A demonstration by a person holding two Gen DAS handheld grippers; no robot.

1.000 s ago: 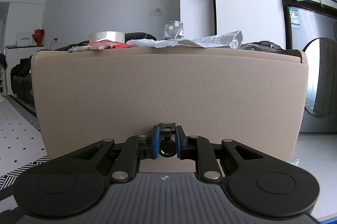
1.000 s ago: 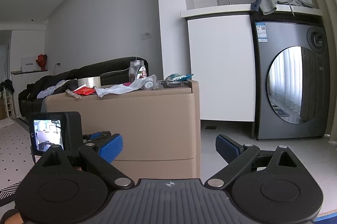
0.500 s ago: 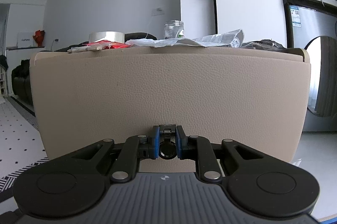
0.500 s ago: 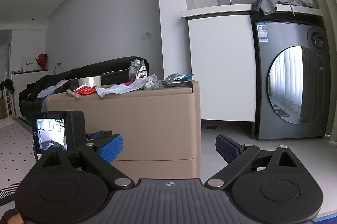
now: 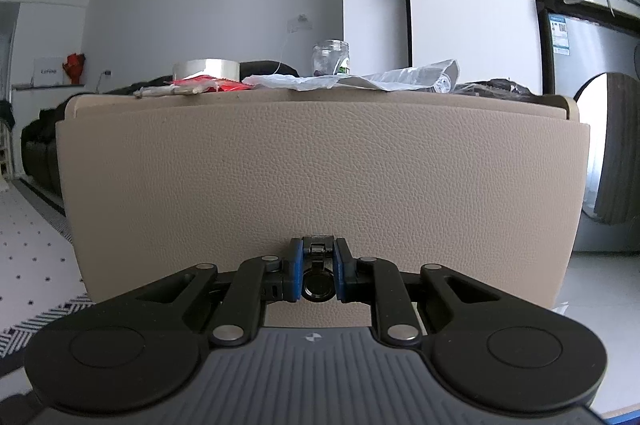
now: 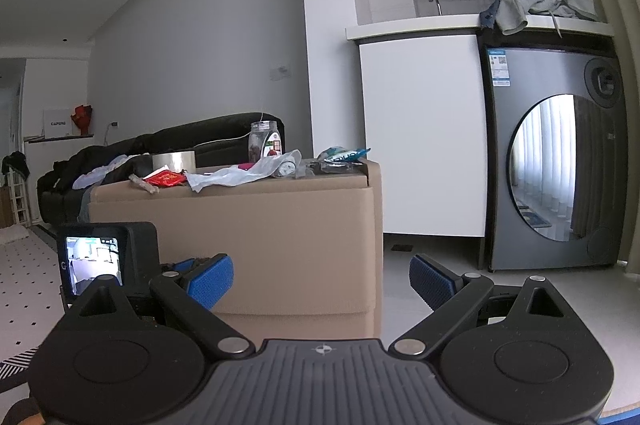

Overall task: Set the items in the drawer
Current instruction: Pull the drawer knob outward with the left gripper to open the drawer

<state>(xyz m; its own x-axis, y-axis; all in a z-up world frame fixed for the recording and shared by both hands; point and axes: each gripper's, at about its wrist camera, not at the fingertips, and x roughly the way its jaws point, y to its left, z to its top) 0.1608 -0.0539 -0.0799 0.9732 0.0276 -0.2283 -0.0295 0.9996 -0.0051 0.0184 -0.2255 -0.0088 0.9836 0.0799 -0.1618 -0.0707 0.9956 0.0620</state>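
drawer front (image 5: 316,169): you've drawn it out a little further | left gripper (image 5: 317,277): has backed away with the pull handle (image 5: 318,279)

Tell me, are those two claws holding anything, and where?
The left gripper clamps the drawer front's small black pull handle. The right gripper is open, holding nothing.

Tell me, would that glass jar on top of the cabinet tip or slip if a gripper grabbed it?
The jar stands upright and taller than wide, so a push near its top might tip it. Its clear wall looks smooth and hard, so probably slippery and breakable. It looks nearly empty, so likely light.
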